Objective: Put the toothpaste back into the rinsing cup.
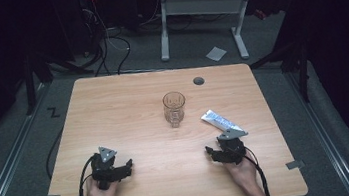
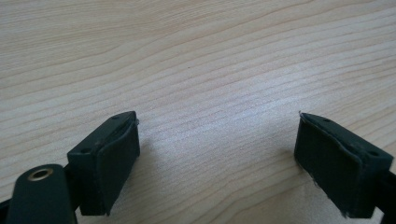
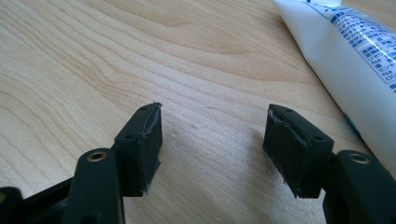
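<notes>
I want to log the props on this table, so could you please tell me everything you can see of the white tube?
The white tube is a squeeze tube, apparently soft plastic, printed with blue bands and small blue text. It lies flat on the wooden table, slanted, with its flat crimped end toward the glass mug and its other end beside the right gripper. In the right gripper view it lies just off to the right of the open jaws. Nothing but the tabletop touches it; its cap is not discernible.

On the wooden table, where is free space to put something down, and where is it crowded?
The table is bare on its whole left half, left of the glass mug, and along the near edge between the left claw and right claw. It is tighter at the right, where the white tube lies just beyond the right claw.
</notes>
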